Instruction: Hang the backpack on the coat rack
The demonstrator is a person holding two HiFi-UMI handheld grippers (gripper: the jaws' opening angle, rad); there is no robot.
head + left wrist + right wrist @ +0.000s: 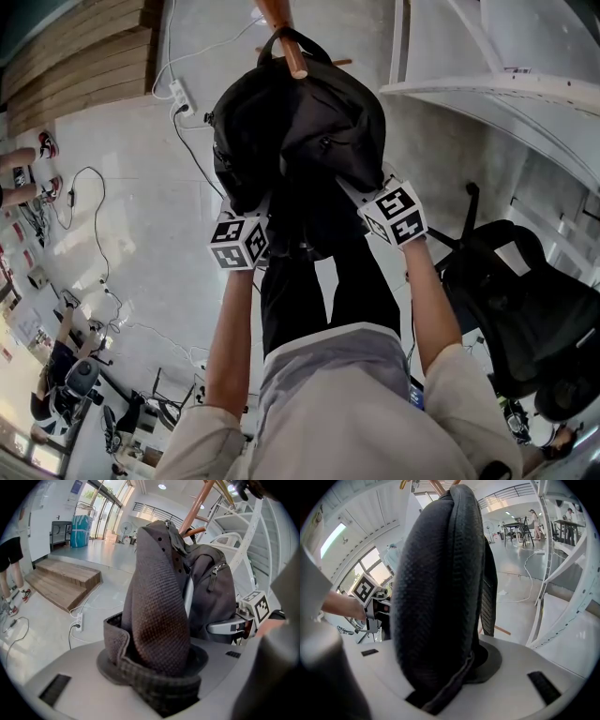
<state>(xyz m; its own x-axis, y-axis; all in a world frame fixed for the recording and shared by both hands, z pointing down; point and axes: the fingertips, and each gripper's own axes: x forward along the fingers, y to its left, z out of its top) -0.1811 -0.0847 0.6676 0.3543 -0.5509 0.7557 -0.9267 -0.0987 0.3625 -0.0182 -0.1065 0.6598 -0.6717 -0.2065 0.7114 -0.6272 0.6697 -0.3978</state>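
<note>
Just under rack peg (292, 58), holding backpack (300, 131) by its straps (159, 620) with left gripper (251, 230) and right gripper (380, 204) both clamped on them, top handle (281, 37) seemingly looped over peg; hanging step nearly done, next needs lowering until handle bears load, then unclamping.

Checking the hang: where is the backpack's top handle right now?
Head view, top centre: the top handle loops around the coat rack's wooden peg, directly above the backpack body.

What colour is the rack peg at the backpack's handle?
Orange-brown peg above the black fabric backpack; head view shows it best.
</note>
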